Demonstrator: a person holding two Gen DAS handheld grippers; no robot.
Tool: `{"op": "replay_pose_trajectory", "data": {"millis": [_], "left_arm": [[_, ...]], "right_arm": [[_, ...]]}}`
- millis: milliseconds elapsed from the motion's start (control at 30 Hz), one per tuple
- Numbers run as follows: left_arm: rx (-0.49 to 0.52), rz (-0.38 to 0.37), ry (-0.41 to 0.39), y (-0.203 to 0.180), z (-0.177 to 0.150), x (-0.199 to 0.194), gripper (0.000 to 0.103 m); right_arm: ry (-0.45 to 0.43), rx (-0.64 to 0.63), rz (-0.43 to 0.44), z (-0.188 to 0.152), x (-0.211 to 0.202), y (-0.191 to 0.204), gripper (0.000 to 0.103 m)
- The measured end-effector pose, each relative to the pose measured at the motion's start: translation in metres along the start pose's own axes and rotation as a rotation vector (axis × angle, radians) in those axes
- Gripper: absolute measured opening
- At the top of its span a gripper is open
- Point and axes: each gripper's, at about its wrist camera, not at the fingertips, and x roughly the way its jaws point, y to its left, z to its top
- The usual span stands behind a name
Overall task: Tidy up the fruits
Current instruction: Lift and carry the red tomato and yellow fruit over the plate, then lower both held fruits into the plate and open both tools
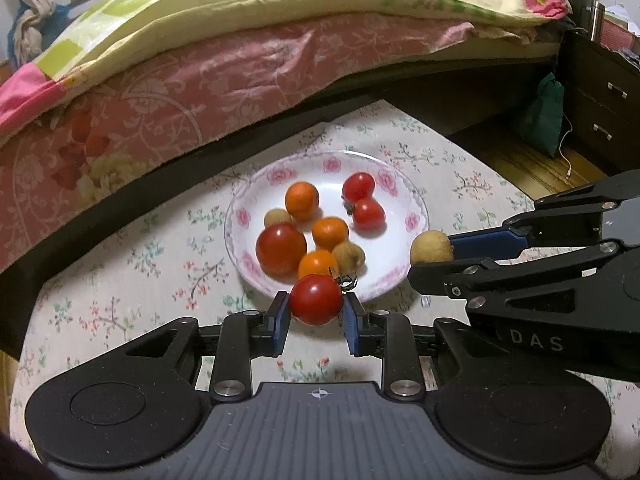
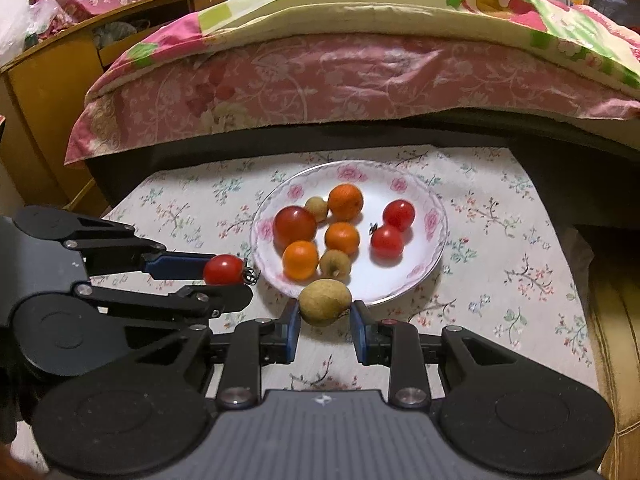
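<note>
**A:** Where do your two grippers stand?

**B:** Your left gripper (image 1: 316, 312) has its blue pads pinching a red tomato (image 1: 315, 299), whose dried green stem points toward the plate. From the right wrist camera that tomato (image 2: 224, 269) hangs just outside the plate's left rim. Your right gripper (image 2: 325, 322) has its jaws closed on a tan longan (image 2: 325, 302); in the left wrist view that longan (image 1: 431, 247) sits just off the plate's right rim.

**A:** And the plate?

**B:** The floral-rimmed white plate (image 2: 434, 216) rests on the flowered tablecloth (image 2: 500, 240), toward the table's far edge, next to the bed (image 2: 360, 76). On it you have a large tomato (image 2: 295, 228) at the left side, three oranges (image 2: 345, 202) running from the far rim toward the near-left rim, and two small tomatoes (image 2: 398, 215) touching each other at the right. One longan (image 2: 317, 208) is wedged between the large tomato and the far orange; another (image 2: 335, 265) lies beside the nearest orange, close to the near rim.

**A:** Is either held fruit touching the plate?

**B:** You cannot tell from these views; both overlap the rim as seen from their own cameras.
</note>
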Motion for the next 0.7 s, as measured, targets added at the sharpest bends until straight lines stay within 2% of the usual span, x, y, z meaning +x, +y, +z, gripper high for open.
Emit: {"op": "replay_pose_trajectory", "data": {"millis": [700], "left_arm": [[0.004,0.017,-0.034,0.004,0.027,0.028,0.034]], "right_arm": [[-0.024,0.049,-0.017,0.025,0.022,-0.027,0.029]]}}
